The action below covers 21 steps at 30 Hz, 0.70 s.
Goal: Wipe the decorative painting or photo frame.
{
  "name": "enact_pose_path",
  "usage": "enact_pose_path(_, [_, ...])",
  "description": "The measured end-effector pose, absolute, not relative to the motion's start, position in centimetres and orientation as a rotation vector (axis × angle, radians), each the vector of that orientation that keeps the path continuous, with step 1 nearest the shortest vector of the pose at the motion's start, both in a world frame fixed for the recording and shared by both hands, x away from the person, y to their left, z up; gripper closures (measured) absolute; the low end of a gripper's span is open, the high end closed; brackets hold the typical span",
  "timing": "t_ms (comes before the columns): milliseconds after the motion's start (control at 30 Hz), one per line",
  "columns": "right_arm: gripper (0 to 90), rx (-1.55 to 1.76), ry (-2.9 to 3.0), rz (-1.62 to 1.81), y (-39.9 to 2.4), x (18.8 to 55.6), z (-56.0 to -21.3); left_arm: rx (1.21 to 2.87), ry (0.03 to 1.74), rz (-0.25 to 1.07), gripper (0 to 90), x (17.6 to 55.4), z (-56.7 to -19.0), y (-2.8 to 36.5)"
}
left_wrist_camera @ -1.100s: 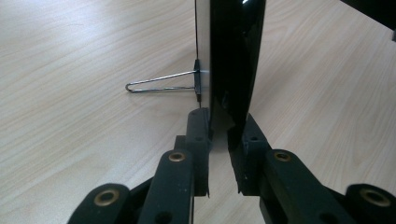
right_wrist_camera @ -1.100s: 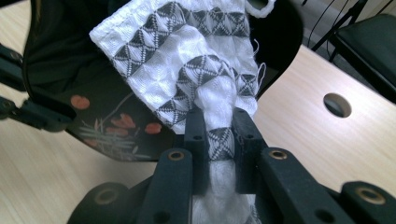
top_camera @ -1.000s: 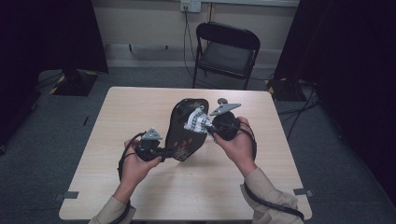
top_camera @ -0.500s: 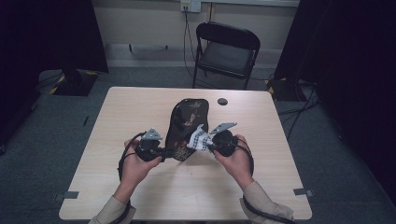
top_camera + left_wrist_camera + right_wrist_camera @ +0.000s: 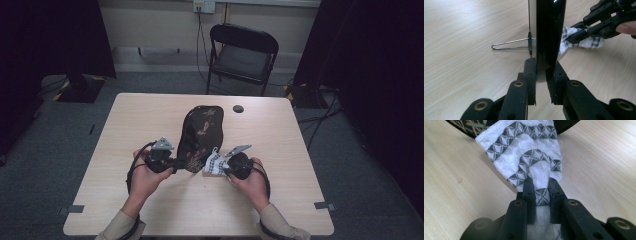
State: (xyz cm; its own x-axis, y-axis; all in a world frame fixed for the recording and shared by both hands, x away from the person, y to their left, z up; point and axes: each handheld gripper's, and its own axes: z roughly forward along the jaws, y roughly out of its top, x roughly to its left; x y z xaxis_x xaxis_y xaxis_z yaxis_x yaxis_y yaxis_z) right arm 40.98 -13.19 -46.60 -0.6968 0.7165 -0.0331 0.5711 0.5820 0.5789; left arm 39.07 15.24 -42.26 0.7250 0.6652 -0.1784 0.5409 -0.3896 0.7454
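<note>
Your left tongs (image 5: 176,163) sit at the left of the pale wood-grain tabletop (image 5: 280,145), clamped tight on the near edge of the glossy black oval tray (image 5: 201,134). In the left gripper view that tray (image 5: 550,30) stands on edge between your two black jaws, thin and mirror-smooth, with a bent wire stand (image 5: 510,44) sticking out from its back and resting on the tabletop. From above, the tray's face shows a faint leafy pattern, and it stretches away from you toward the middle of the tabletop.

Just right of the tray's near end lies the cloth (image 5: 216,163), a soft white woven piece with bands of dark diamond pattern. Your right tongs (image 5: 225,168) are closed on it: in the right gripper view a bunched fold of the cloth (image 5: 534,160) is pinched between the jaws, and the rest fans out toward the tray's dark rim. The cloth touches the tray's lower right edge.

Farther off, a small dark round disc (image 5: 238,108) lies near the far edge.
</note>
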Motion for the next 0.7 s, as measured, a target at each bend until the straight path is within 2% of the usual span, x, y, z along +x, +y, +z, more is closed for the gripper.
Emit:
enact_pose_path(233, [80.0, 1.051, 2.549, 0.791, -13.6, 40.9, -46.0, 2.081, 0.914, 0.187, 78.8, 39.0, -42.3, 15.2])
enact_pose_path(433, [80.0, 1.022, 2.481, 0.828, -14.7, 41.3, -41.8, 2.083, 0.918, 0.184, 78.8, 39.1, -42.2, 15.2])
enact_pose_path(467, [80.0, 1.007, 2.455, 0.832, -14.8, 41.5, -40.0, 2.083, 0.919, 0.189, 78.8, 39.1, -42.2, 15.2])
enact_pose_path(533, [80.0, 0.994, 2.442, 0.832, -14.8, 41.6, -39.0, 2.083, 0.919, 0.189, 78.8, 39.1, -42.2, 15.2])
enact_pose_path(667, [80.0, 0.941, 2.394, 0.855, -14.4, 42.2, -34.4, 2.082, 0.921, 0.187, 78.8, 39.1, -42.2, 15.2])
enact_pose_path(700, [80.0, 0.941, 2.394, 0.855, -14.4, 42.2, -34.4, 2.081, 0.921, 0.187, 78.8, 39.1, -42.2, 15.2])
